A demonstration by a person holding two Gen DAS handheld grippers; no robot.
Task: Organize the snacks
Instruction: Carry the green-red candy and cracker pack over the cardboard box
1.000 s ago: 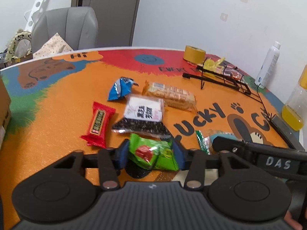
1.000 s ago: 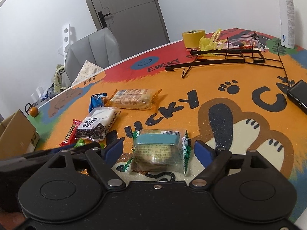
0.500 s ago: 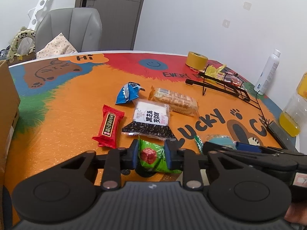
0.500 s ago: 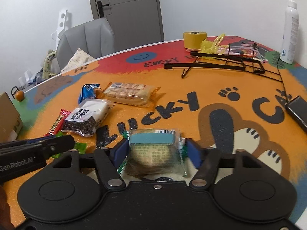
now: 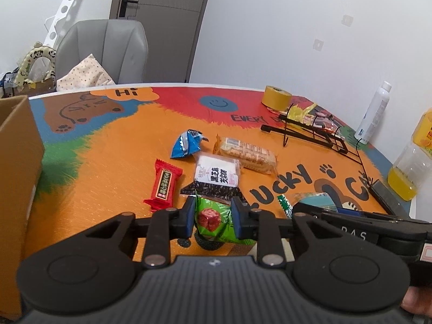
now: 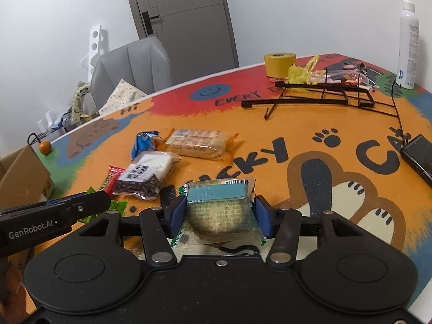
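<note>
My left hand-held gripper (image 5: 213, 217) has pinched in on the green snack packet (image 5: 216, 220) and lifted it slightly. At its 3 o'clock, my right hand-held gripper (image 6: 220, 216) is closing around the teal-labelled cake packet (image 6: 220, 213).

Tape roll (image 5: 277, 97) behind wire rack (image 5: 313, 132); cardboard box (image 5: 16, 162) left of table (image 5: 108, 162).

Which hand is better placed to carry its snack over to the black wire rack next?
Probably the right. The right gripper, jaws closing around the teal-labelled clear snack packet, is on the side of the black wire rack. The left gripper, clamping the green snack packet, is further away.
</note>
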